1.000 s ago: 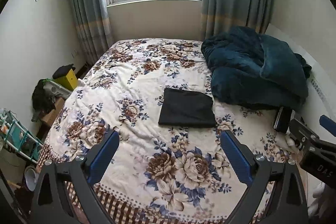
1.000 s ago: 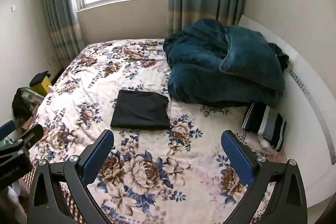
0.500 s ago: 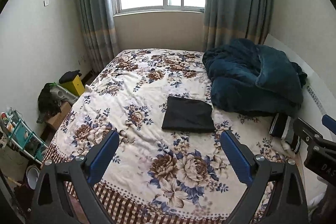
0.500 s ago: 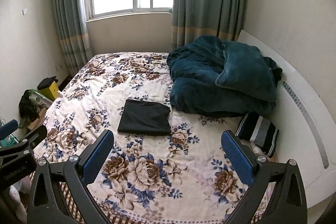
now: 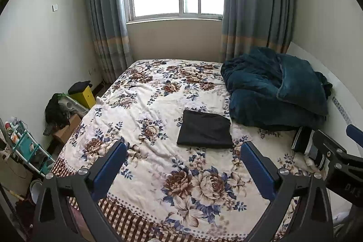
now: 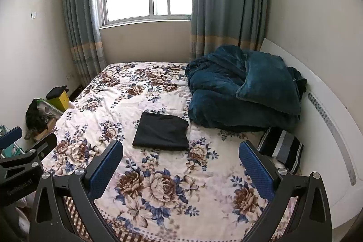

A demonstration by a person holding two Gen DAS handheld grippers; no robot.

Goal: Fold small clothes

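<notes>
A black garment (image 5: 205, 129) lies folded into a flat rectangle on the floral bedspread (image 5: 158, 110), near the middle of the bed; it also shows in the right wrist view (image 6: 162, 131). My left gripper (image 5: 182, 166) is open and empty, held above the near end of the bed, well short of the garment. My right gripper (image 6: 180, 165) is open and empty too, at about the same distance. Each gripper shows at the edge of the other's view.
A heap of dark teal blanket (image 5: 274, 90) fills the right side of the bed. A striped cushion (image 6: 281, 150) lies by the white headboard (image 6: 329, 128). Boxes, a yellow bin (image 5: 84, 94) and a teal rack (image 5: 29, 151) stand on the floor at left.
Both grippers have drawn back and up from the bed, so the garment looks smaller and more of the window and walls shows. The garment has not moved.
</notes>
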